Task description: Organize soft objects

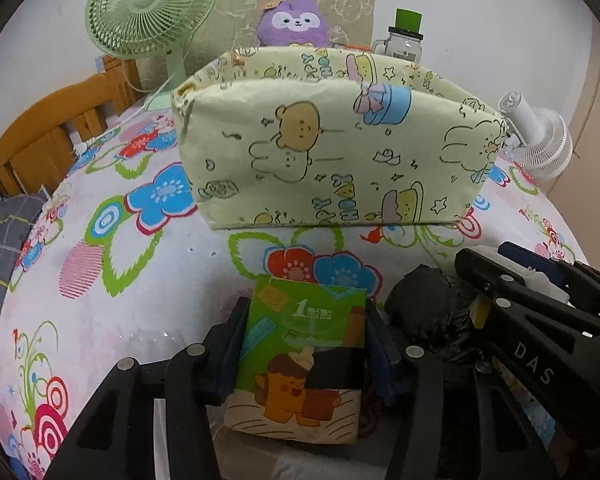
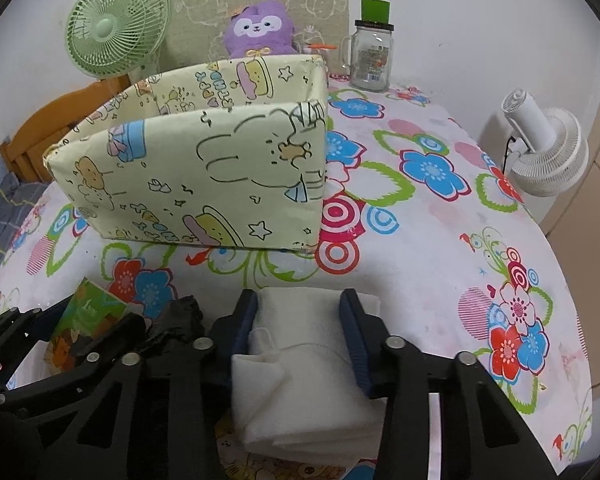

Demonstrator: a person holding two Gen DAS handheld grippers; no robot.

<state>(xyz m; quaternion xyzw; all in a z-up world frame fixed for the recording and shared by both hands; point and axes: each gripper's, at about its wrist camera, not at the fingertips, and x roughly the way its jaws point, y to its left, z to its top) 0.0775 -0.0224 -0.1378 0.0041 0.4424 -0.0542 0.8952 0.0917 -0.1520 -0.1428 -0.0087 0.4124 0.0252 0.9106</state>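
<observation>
Figure. Two-gripper pick-up stage of sorting soft goods into a fabric bin.

Counter (image 2: 440, 248), under a flowered cloth, carries everything in view. The fabric bin (image 1: 332, 152), pale yellow with cartoon animals, stands open-topped toward the far side; as much of its interior as shows holds nothing, so by appearance no item has yet been stowed, though the floor of the bin is hidden by its near wall.

White cloth stack (image 2: 300, 380), folded, lies at the near edge between the pads of the right gripper (image 2: 300, 320), whose jaws are drawn in against its sides: a grip, apparently, not yet lifted. Tissue pack (image 1: 300, 360), green and orange, sits likewise pinched in the left gripper (image 1: 304, 344) and rests on the counter. Judged progress: early; both items seized, transfer to the bin remaining.

Black crumpled bag (image 1: 424, 312) lies between the two grippers, untouched; its contents cannot be made out.

A printed item beneath the cloth stack is cut off by the lower frame. The purple plush toy (image 2: 260, 28) behind the bin is half hidden by its rim.
</observation>
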